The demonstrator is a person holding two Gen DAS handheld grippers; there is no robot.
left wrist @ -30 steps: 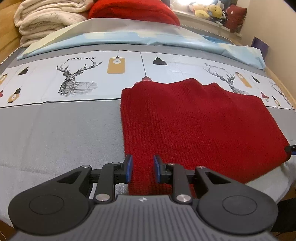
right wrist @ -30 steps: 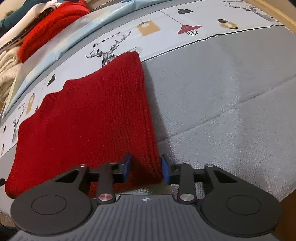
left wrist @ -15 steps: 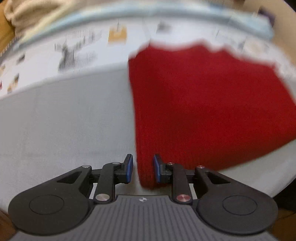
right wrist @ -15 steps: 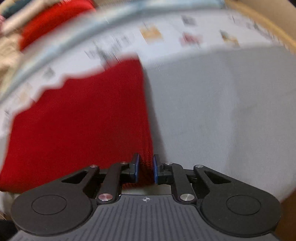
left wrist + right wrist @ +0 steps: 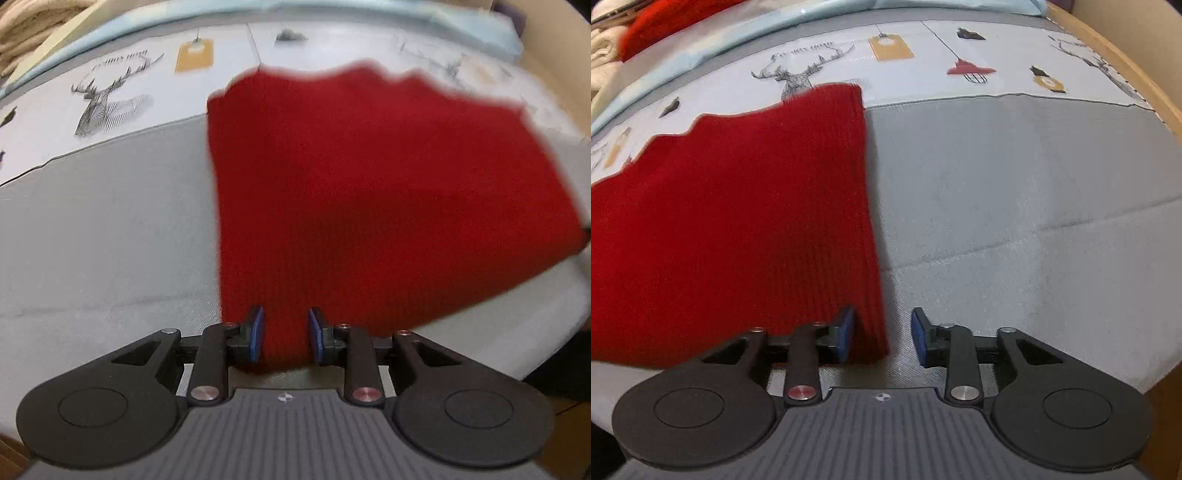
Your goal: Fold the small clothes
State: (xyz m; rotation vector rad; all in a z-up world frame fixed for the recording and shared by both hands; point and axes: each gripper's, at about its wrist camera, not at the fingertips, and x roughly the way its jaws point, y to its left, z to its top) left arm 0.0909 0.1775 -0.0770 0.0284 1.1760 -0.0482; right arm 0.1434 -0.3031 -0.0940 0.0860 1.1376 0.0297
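A red knitted garment [image 5: 369,192] lies spread on the grey part of the bed sheet [image 5: 103,229]. My left gripper [image 5: 284,334] is at its near left corner, the blue pads [image 5: 256,332] pressed on the cloth. In the right wrist view the garment [image 5: 738,221] fills the left half. My right gripper [image 5: 882,334] is at its near right corner with the jaws apart; the cloth edge lies against the left pad [image 5: 846,330] and the right pad stands clear of it.
The sheet has a white band with deer and lamp prints [image 5: 886,66] beyond the garment. Folded cream blankets [image 5: 29,26] and a red item [image 5: 665,18] lie at the far left. A wooden bed frame [image 5: 1126,74] runs along the right.
My right gripper closed on the garment's corner half a second ago and has now opened. Both grippers have moved over the bed; the left keeps its grip.
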